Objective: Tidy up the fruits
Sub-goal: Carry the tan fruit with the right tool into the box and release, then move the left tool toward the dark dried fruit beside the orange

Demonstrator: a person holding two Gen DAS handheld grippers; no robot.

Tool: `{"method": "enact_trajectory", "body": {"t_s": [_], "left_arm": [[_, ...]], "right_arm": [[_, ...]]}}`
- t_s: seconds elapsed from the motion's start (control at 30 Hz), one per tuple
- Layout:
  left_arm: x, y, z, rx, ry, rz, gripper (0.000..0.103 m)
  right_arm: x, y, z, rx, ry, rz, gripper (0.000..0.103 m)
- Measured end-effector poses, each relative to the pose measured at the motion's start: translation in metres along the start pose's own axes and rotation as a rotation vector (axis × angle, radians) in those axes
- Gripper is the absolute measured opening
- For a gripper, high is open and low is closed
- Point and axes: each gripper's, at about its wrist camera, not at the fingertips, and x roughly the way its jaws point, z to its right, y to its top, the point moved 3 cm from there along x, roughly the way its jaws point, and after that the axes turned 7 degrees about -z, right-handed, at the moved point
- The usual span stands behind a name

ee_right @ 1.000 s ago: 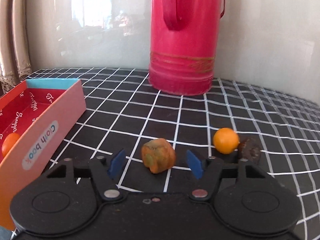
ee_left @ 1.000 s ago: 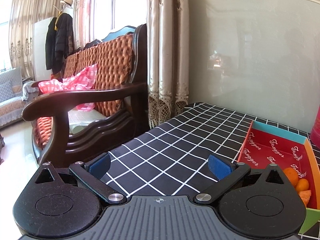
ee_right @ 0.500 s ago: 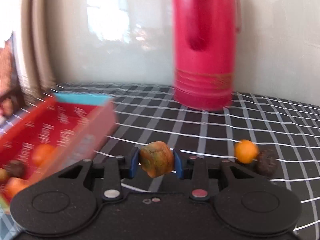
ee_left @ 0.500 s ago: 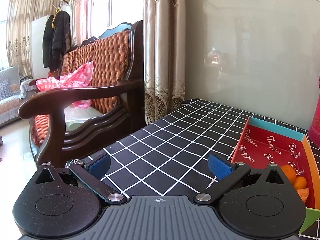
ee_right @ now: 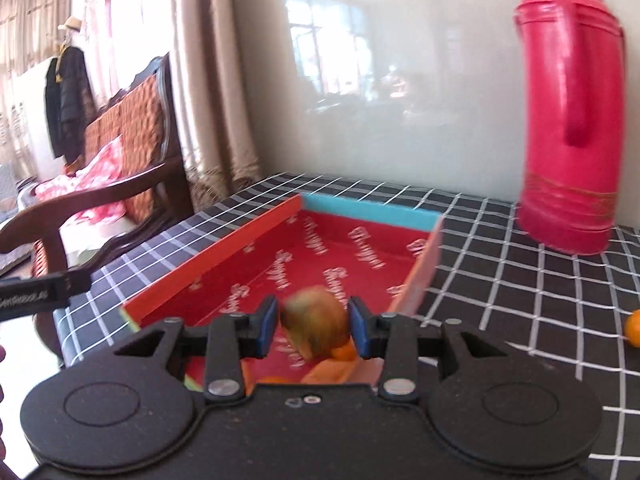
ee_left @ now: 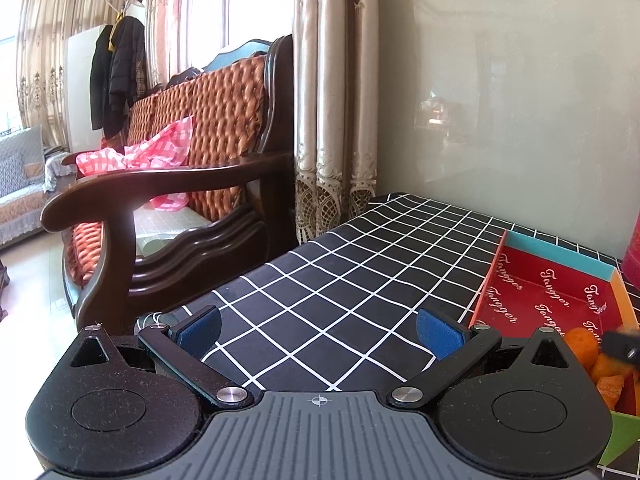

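A table (ee_left: 340, 280) under a black cloth with a white grid fills both views, set against a pale glossy wall. To one side of it stand a dark wooden armchair (ee_left: 192, 184) with orange quilted padding and a long beige curtain (ee_left: 332, 100). On the cloth sits a tall red thermos (ee_right: 572, 120) with a handle, near the far right corner of a shallow red box (ee_right: 248, 236), which has an orange side wall and a blue end wall.

The left gripper (ee_left: 318, 328) hangs low over bare cloth beside the box, its blue pads spread wide with nothing between them. At the near end of the box, a few orange fruits (ee_left: 582, 344) lie together.

The right gripper (ee_right: 314, 326) is above the near end of the box, seen with some blur. Between its blue pads is a brownish-green fruit (ee_right: 314, 326), blotched with orange; the jaws have just been opening a little, and small gaps seem to show between pads and fruit, so a firm hold cannot be told. More orange pieces lie on the box floor just below it. One small orange fruit (ee_right: 634, 328) rests on the cloth at the right edge, well apart from the box
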Motion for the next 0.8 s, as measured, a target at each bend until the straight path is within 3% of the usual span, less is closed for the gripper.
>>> {"method": "enact_trajectory", "body": {"t_s": [0.13, 0.23, 0.37, 0.47, 0.8], "left_arm": [[-0.001, 0.0, 0.001, 0.003, 0.003, 0.004, 0.103], [-0.002, 0.0, 0.004, 0.008, 0.0, 0.005, 0.103], [-0.004, -0.001, 0.011, 0.019, -0.009, 0.008, 0.103], [-0.008, -0.001, 0.021, 0.037, -0.019, 0.018, 0.103], [-0.037, -0.01, 0.089, 0.142, -0.144, 0.065, 0.103]], "right_arm": [[-0.01, 0.0, 0.003, 0.023, -0.016, 0.041, 0.056], [-0.023, 0.0, 0.012, 0.029, -0.098, 0.092, 0.075], [-0.035, -0.002, 0.033, 0.063, -0.197, 0.118, 0.077], [-0.043, -0.008, 0.053, 0.11, -0.298, 0.12, 0.09], [-0.073, -0.036, 0.124, 0.249, -0.64, 0.079, 0.096]]}}
